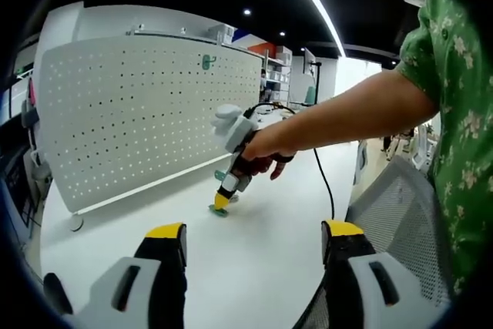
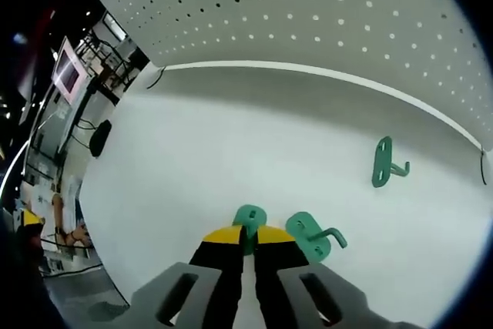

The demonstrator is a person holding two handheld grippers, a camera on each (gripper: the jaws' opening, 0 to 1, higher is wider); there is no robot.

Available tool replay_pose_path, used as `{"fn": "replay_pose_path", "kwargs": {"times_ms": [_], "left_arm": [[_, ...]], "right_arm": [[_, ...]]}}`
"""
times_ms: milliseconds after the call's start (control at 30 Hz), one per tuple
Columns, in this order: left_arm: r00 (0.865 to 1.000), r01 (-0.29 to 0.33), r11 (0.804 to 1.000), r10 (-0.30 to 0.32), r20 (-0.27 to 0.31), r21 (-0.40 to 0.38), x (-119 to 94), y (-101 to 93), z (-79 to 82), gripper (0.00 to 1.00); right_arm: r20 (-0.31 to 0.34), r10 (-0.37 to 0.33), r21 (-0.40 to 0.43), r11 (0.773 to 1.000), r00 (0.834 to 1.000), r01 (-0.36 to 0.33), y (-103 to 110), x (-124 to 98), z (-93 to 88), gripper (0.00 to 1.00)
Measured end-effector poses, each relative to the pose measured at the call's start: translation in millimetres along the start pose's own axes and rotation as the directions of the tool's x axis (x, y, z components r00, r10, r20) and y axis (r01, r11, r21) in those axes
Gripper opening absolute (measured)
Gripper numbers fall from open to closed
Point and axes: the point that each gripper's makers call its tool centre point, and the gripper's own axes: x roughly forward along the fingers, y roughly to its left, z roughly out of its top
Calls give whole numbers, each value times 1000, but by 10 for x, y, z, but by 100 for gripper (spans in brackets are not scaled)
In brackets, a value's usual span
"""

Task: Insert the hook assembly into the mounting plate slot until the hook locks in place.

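Left gripper view looked across a white tabletop toward a white perforated mounting plate that stood upright along the far edge on small feet. High on the plate a green hook was already hung in the holes. The left gripper hovered above the table with its yellow-tipped jaws spread wide and nothing between them. Farther out, a person's bare arm in a green floral sleeve reached in from the right, the hand wrapped around the right gripper, whose tip pointed down at a green piece on the table. A black cable trailed back from it, and a grey mesh chair back stood at the right. Beyond the plate were shelves and a dark ceiling with a long light strip and spot lamps.

Right gripper view showed the right gripper with its jaws clenched on a green hook assembly at the table surface. A second green hook piece lay just beside it, and a third lay farther off near the plate's base. At the left, past the table edge, were a lit screen and clutter on the floor.
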Motion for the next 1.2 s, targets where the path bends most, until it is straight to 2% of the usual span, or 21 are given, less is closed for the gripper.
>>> {"fn": "replay_pose_path", "kwargs": {"times_ms": [233,433,700,1067,1200], "left_arm": [[1000,2,1000,-2,1,4,-2,-2,17,73],[1000,4,1000,-4,1,5,-2,-4,18,73],[1000,4,1000,-4,4,2,0,0,18,73],[1000,1,1000,-1,5,-1,-3,25,16,73],[1000,4,1000,-4,6,0,6,18,17,73]], "right_arm": [[-44,15,-20,1000,999,-16,28,0,-24,2],[-63,-8,-70,998,998,4,11,-5,-19,4],[-106,-6,-92,996,994,-4,30,7,-28,2],[-129,2,-109,994,992,-16,49,-1,-17,3],[-138,-10,-139,990,990,-9,47,-19,-9,4]]}}
